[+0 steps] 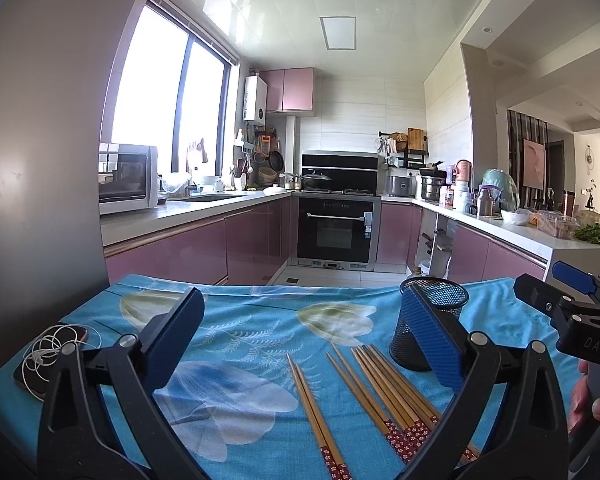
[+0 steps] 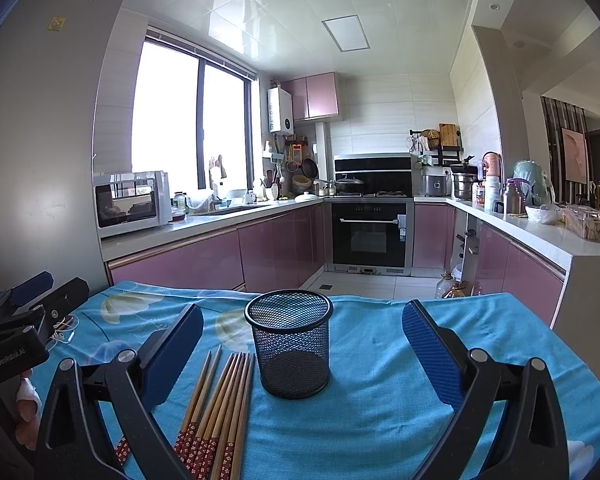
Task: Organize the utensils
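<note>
While both tongs, left and right, gape wide and hold nothing, brown wooden chopsticks with red flowered ends lie on the blue floral-clothed table, their ends cut off from view, just beside an upright black wire-mesh cup.

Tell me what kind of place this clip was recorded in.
A home kitchen, most likely: a built-in oven under a hob, pink cabinets along an L-shaped counter, and a microwave beside the window. The work surface is a table with a blue floral cloth.
</note>
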Motion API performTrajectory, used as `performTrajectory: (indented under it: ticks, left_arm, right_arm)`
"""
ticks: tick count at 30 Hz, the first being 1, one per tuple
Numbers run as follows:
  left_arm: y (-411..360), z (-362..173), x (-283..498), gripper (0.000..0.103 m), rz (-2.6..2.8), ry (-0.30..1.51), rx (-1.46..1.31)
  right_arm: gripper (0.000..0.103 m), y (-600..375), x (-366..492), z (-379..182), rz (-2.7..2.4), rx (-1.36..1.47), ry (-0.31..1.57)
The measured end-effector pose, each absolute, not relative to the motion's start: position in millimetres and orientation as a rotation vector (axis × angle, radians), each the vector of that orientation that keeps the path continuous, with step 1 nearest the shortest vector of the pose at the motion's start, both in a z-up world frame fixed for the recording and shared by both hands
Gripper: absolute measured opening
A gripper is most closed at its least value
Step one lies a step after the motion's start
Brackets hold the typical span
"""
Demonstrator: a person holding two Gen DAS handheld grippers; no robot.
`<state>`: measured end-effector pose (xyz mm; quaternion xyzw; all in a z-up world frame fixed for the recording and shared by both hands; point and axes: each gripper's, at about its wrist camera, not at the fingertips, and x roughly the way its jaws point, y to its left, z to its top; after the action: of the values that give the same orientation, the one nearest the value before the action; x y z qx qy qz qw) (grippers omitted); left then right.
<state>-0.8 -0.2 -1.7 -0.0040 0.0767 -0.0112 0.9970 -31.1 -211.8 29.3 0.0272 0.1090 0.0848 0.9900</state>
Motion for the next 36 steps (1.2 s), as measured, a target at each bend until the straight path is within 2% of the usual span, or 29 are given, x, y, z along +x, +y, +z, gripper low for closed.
performTrajectory:
  ticks: [36]
  left_arm:
    - [-0.7, -4.4, -0.2, 0.097, -0.024, 0.159, -0.009]
  right_arm:
    - [0.096, -210.5, -31.1, 31.3, 0.174, 0.059, 0.224]
